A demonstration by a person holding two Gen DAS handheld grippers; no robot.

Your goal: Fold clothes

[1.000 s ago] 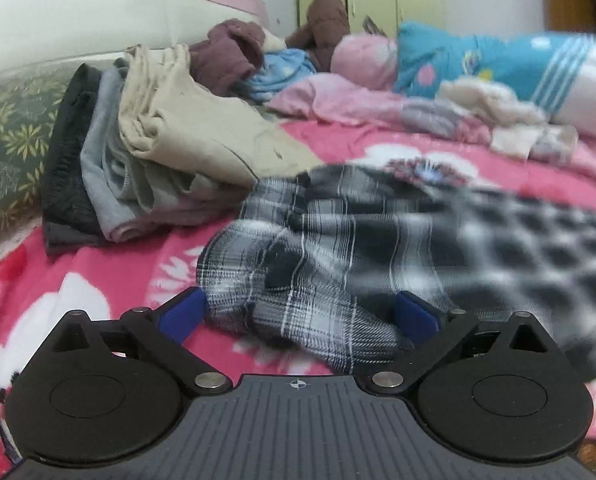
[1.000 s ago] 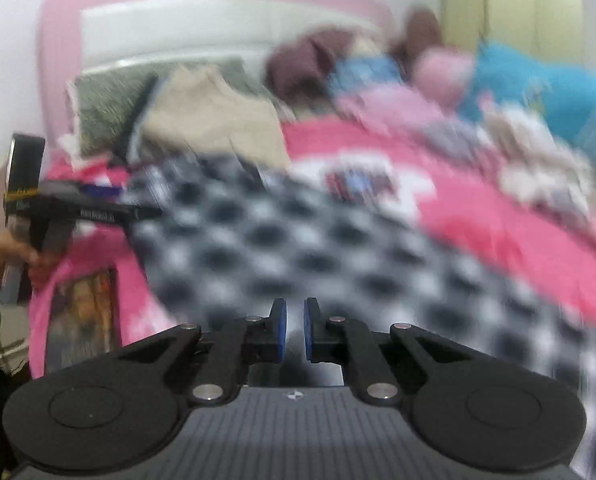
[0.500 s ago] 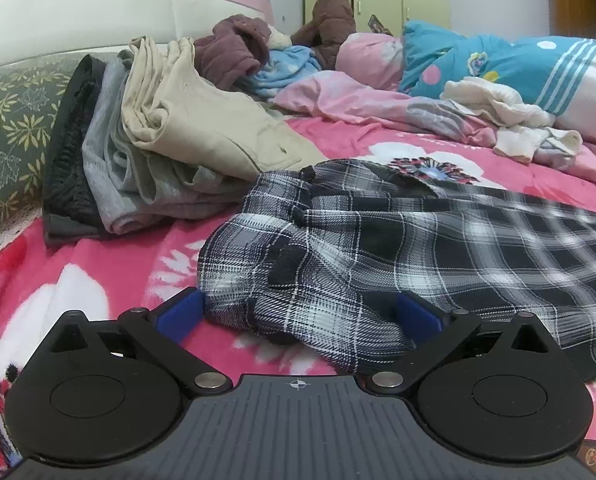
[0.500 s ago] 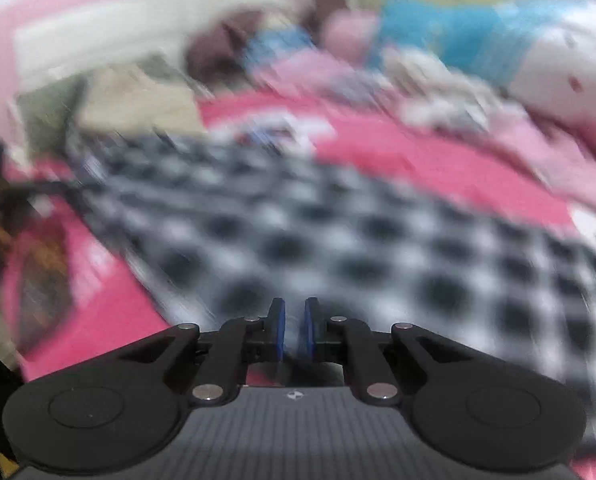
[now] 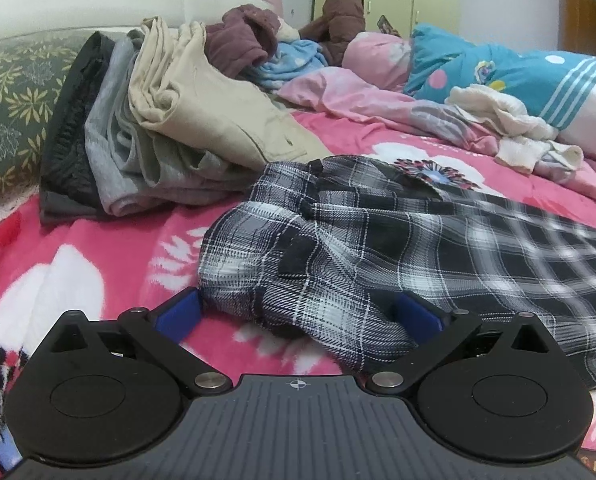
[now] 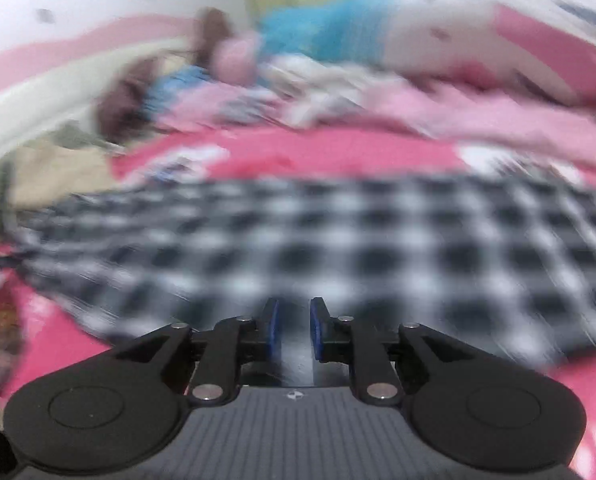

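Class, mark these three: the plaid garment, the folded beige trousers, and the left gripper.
plaid garment (image 5: 338, 256), left wrist view, on its bunched near end.
folded beige trousers (image 5: 202, 96), left wrist view, on the top layer.
left gripper (image 5: 298, 314), left wrist view, midway between its blue fingertips.

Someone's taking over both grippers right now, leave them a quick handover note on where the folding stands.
Left gripper: open, jaws wide either side of the bunched near end of the plaid garment, not closed on it.
Right gripper: slightly open, holding nothing; its view is motion-blurred, hovering over the same plaid cloth.
Plaid garment lies spread, wrinkled, on the pink blanket.
Done: a folded stack sits behind it.
Left: fold the plaid piece, then the loose heap further back.
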